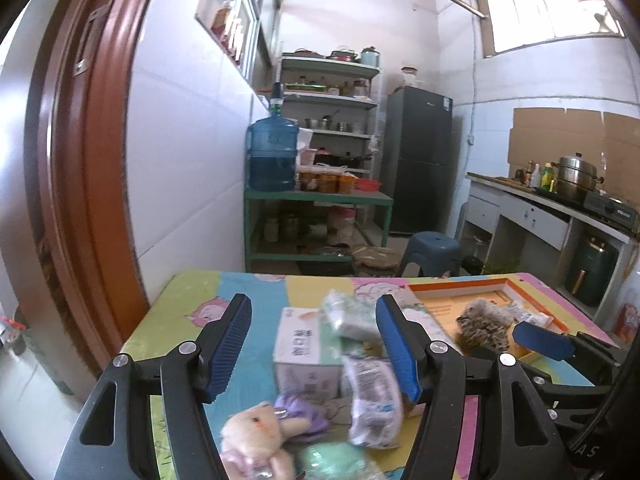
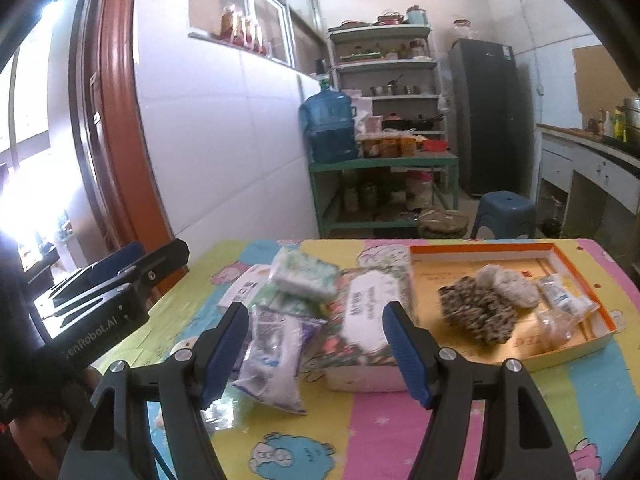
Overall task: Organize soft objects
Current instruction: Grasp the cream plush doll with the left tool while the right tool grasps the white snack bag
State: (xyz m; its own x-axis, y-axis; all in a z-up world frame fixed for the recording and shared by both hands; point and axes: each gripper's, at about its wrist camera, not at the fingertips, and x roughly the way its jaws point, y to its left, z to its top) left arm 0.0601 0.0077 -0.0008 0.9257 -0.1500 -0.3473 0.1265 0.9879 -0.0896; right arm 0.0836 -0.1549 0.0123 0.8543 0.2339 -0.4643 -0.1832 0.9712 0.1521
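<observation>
Both grippers' fingers [image 1: 236, 344] [image 2: 404, 356] gape wide above the cartoon-print worktop [image 2: 384, 432]; beyond them, a kitchen with green shelf [image 1: 316, 200] and fridge [image 1: 420, 160].

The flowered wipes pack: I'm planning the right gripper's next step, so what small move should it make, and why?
Probably ease the right gripper forward and down around the flowered wipes pack. Its jaws stand open and empty just short of the pack, which still lies outside the orange tray beside it.

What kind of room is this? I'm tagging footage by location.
Most likely a home kitchen: a fridge, shelves of pots, and a counter with a steamer pot beside a stove.
</observation>
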